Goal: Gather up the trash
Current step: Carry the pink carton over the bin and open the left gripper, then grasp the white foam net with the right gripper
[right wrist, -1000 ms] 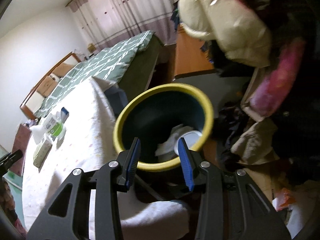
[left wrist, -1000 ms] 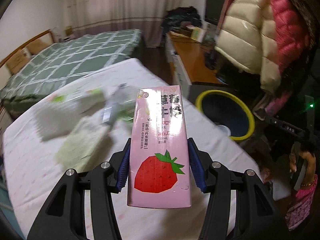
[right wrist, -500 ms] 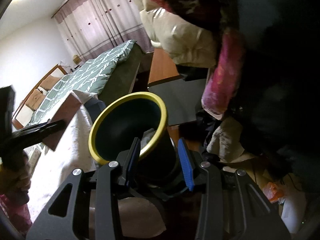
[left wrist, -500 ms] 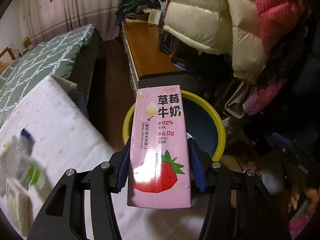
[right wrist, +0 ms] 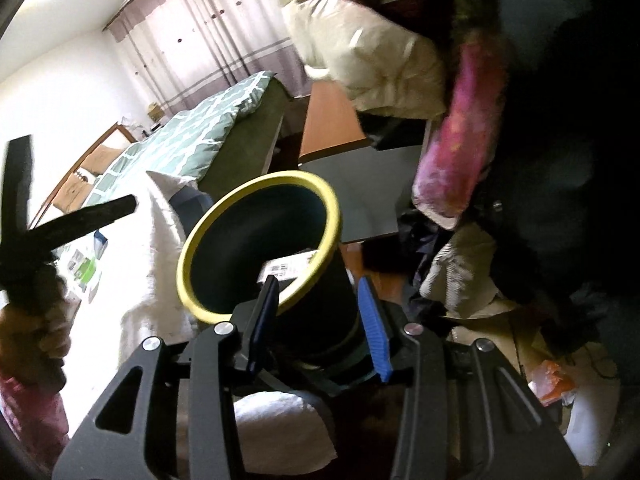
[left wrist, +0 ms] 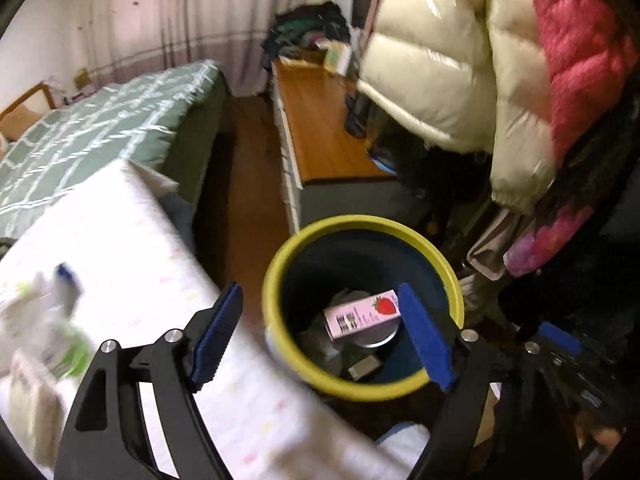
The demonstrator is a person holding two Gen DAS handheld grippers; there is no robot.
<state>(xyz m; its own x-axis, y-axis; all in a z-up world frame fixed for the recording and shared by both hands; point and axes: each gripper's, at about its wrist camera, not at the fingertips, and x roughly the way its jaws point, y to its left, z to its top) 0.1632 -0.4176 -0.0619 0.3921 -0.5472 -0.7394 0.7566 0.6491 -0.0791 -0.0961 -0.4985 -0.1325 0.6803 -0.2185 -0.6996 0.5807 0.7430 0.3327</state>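
Left tongs: we see our left tongs (left wrist: 320, 336) hanging over the bin, the jaws having just been opening and now spread wide, with nothing pressed between the blue pads (left wrist: 424, 340).
Milk carton: the pink strawberry milk carton (left wrist: 362, 314) lies on its side inside the bin, down among the other rubbish, free of both pads. From the right wrist view only a strip of it with a barcode shows over the rim (right wrist: 286, 266).
Bin: the dark bin with the yellow rim (left wrist: 280, 264) stands on the floor just beside the edge of the surface.
Other rubbish in the bin: we make out a round grey lid (left wrist: 378, 336) under the carton and some crumpled pale pieces; the rest is too dark to tell.
Right tongs: our right tongs (right wrist: 318, 324) sit partly open, low beside the bin's outer wall. The dark wall lies between the blue pads, but we cannot tell whether they press on it.
Left hand: in the right wrist view our left hand (right wrist: 40, 332) grips the black handle of the left tongs at the left edge of the picture.
Surface: the surface (left wrist: 132, 248) wears a white cloth with faint coloured specks; blurred green and white packets (left wrist: 48, 332) lie near its left edge.
Room: a bed with a green checked cover (left wrist: 100, 128) stands beyond the surface, a wooden cabinet top (left wrist: 320, 128) beside it, and cream and pink padded jackets (left wrist: 460, 68) hang above the bin.
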